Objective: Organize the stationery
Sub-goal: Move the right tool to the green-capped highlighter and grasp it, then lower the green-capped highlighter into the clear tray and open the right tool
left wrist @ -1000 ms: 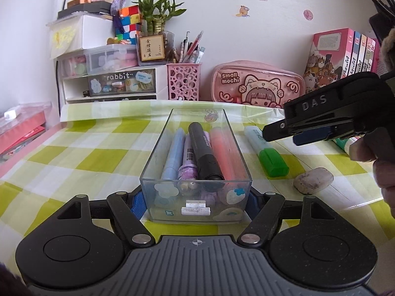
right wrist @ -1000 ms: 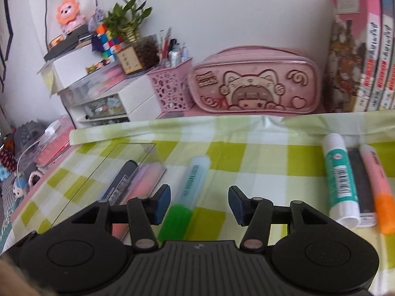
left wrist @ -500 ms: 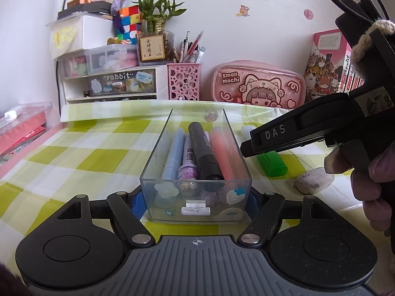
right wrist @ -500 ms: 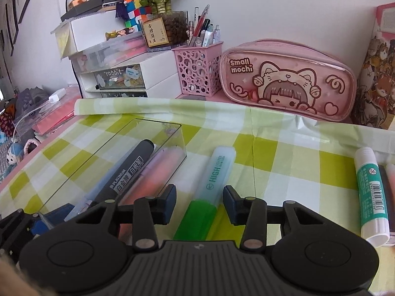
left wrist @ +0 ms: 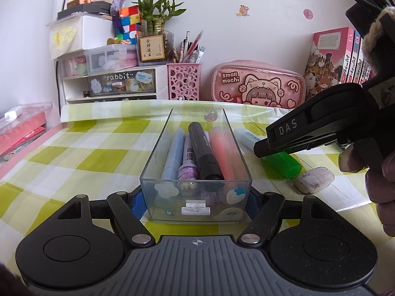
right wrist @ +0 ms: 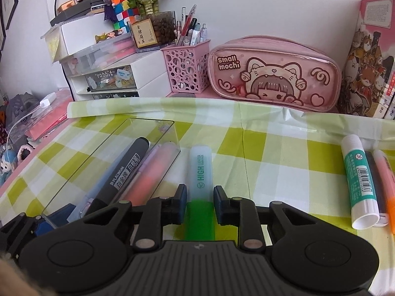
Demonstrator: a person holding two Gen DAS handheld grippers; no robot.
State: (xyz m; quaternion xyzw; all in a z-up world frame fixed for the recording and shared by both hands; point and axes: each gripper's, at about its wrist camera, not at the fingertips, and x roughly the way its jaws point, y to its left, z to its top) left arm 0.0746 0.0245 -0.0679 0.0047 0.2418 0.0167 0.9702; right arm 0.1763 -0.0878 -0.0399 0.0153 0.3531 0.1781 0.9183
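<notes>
Right claw (right wrist: 197, 197) straddles green highlighter (right wrist: 200, 172), jaws just been closing, pads close on either side of barrel near green cap; whether they press yet, cannot tell. Highlighter lies flat on checked desk (right wrist: 284, 153), just beside clear box (left wrist: 197, 153). Left claw (left wrist: 196, 201) clamped on near end of box, blue pads against its side walls. Inside box: black marker (left wrist: 203, 153), coral highlighter, blue and purple pens. Glue stick (right wrist: 359, 180) well apart to right. Smudged eraser (left wrist: 313, 180) near green cap.
</notes>
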